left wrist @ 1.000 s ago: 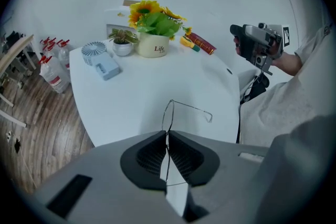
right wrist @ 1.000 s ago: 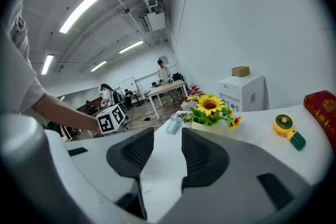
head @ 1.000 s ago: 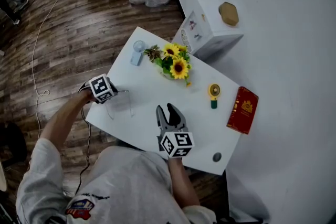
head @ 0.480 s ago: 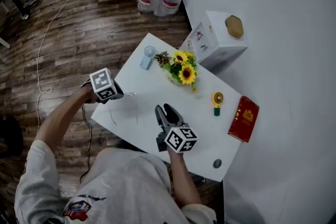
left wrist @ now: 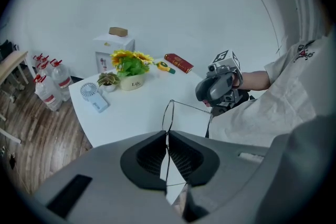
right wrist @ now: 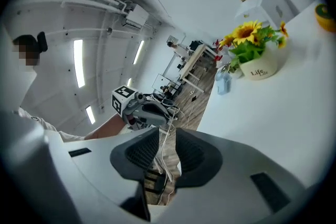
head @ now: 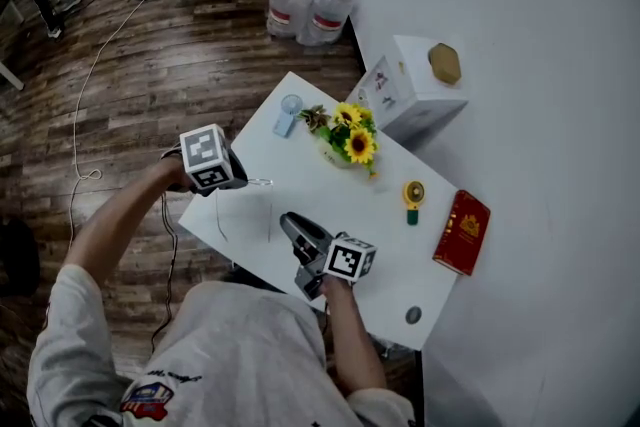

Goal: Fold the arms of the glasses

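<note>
The thin wire-framed glasses (left wrist: 169, 112) hang above the white table (head: 335, 200), pinched at one lens rim by my left gripper (left wrist: 167, 137), which is shut on them. Seen from the head view, the left gripper (head: 232, 177) is at the table's left edge, with the glasses (head: 245, 210) below and right of it. My right gripper (head: 288, 221) points left at the glasses. Its jaws have just been closing. One thin arm of the glasses (right wrist: 166, 150) runs between the right gripper (right wrist: 167, 136) pads, with a gap still showing.
On the table stand a sunflower pot (head: 350, 143), a blue hand fan (head: 288, 113), a yellow gadget (head: 412, 193), a red book (head: 462, 232) and a small dark disc (head: 413, 315). A white box (head: 415, 85) sits against the wall. Water bottles (head: 310, 0) stand on the floor.
My left gripper has risen with the glasses off the table. My right gripper has swung left and rolled over toward the glasses, and its jaws stand narrower.
</note>
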Demonstrator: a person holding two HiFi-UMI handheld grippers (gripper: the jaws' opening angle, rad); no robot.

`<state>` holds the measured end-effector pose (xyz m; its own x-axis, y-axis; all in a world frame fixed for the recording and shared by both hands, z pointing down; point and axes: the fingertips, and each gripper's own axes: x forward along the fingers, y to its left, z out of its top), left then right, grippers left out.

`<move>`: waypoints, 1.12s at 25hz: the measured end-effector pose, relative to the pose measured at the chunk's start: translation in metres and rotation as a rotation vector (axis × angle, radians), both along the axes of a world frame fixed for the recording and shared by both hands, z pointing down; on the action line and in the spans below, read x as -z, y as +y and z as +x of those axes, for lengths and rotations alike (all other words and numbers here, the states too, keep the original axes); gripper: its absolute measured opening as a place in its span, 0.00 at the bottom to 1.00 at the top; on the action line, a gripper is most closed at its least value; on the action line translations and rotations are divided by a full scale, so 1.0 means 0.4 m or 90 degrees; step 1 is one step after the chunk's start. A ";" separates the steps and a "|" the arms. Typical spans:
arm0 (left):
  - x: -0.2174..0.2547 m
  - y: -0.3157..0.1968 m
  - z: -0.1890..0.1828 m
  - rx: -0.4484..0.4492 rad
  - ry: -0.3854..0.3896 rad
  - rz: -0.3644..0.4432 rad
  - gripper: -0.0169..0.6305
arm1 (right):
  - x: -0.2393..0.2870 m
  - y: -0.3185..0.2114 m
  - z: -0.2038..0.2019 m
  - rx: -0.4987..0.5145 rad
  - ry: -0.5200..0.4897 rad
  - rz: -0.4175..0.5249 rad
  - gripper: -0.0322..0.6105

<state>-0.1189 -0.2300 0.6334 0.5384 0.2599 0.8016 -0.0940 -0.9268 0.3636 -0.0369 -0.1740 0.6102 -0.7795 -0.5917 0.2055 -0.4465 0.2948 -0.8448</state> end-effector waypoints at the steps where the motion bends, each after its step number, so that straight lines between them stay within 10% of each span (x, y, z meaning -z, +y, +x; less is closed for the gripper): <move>1: 0.005 0.003 0.002 -0.005 -0.001 0.004 0.05 | 0.012 0.006 -0.016 0.021 -0.020 0.004 0.19; 9: 0.031 0.034 0.030 -0.045 -0.002 0.007 0.05 | 0.000 0.074 -0.062 0.134 -0.029 -0.035 0.14; 28: 0.073 0.021 0.082 0.015 -0.003 0.010 0.05 | 0.019 -0.053 -0.126 0.056 -0.021 -0.003 0.05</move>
<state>-0.0862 -0.2216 0.6041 0.5406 0.2346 0.8079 -0.1177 -0.9298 0.3488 -0.0873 -0.1953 0.6027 -0.8344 -0.5203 0.1817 -0.3915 0.3276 -0.8599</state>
